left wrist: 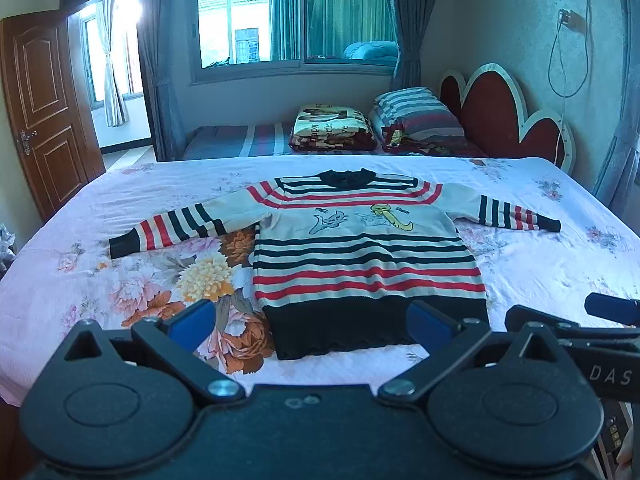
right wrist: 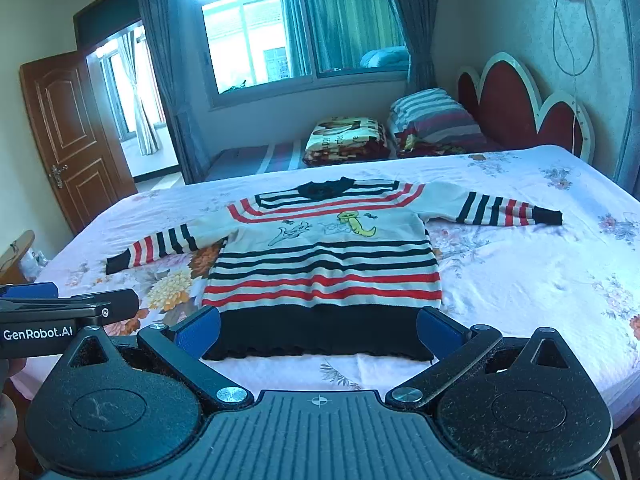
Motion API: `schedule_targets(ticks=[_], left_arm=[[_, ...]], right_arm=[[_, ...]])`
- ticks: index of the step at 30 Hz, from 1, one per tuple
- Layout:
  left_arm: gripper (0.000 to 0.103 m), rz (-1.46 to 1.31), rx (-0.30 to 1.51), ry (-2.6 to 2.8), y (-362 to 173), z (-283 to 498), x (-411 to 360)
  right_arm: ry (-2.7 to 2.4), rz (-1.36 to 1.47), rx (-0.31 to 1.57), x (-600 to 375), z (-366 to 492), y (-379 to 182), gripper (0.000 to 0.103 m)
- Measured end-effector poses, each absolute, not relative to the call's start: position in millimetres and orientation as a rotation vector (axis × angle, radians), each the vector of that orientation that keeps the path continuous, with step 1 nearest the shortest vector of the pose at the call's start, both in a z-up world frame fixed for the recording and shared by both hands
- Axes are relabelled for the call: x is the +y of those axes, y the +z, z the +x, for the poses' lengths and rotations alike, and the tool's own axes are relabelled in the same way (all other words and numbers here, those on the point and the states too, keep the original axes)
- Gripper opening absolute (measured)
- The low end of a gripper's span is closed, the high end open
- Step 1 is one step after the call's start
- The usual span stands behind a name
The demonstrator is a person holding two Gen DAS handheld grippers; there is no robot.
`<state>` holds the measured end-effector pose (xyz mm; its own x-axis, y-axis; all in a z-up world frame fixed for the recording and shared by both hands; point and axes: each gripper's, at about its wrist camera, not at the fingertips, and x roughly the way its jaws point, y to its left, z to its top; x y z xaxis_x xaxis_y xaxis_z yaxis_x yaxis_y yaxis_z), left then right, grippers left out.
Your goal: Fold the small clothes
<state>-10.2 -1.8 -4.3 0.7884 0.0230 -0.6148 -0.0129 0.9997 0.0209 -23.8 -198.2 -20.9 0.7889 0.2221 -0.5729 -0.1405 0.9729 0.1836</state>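
Note:
A small striped sweater [left wrist: 360, 256], white with black and red stripes, a black hem and cartoon figures on the chest, lies flat on the bed with both sleeves spread out. It also shows in the right wrist view [right wrist: 324, 264]. My left gripper [left wrist: 312, 326] is open and empty, held just short of the sweater's black hem. My right gripper [right wrist: 318, 330] is open and empty, also just short of the hem. Each gripper shows at the edge of the other's view: the right one [left wrist: 600, 316], the left one [right wrist: 60, 304].
The bed [left wrist: 540, 264] has a pink floral sheet. A second bed behind holds a folded blanket [left wrist: 332, 128] and striped pillows [left wrist: 416, 114] by a red headboard [left wrist: 500, 116]. A wooden door [left wrist: 44, 108] stands open at left.

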Motion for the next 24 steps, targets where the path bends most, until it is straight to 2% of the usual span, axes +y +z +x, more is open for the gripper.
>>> schedule_targets(ticks=[24], left_arm=[[0.102, 0.030, 0.660, 0.035, -6.1, -6.1, -5.4]], right_arm=[[0.197, 0.118, 0.633, -197.6, -19.8, -21.8, 0.103]])
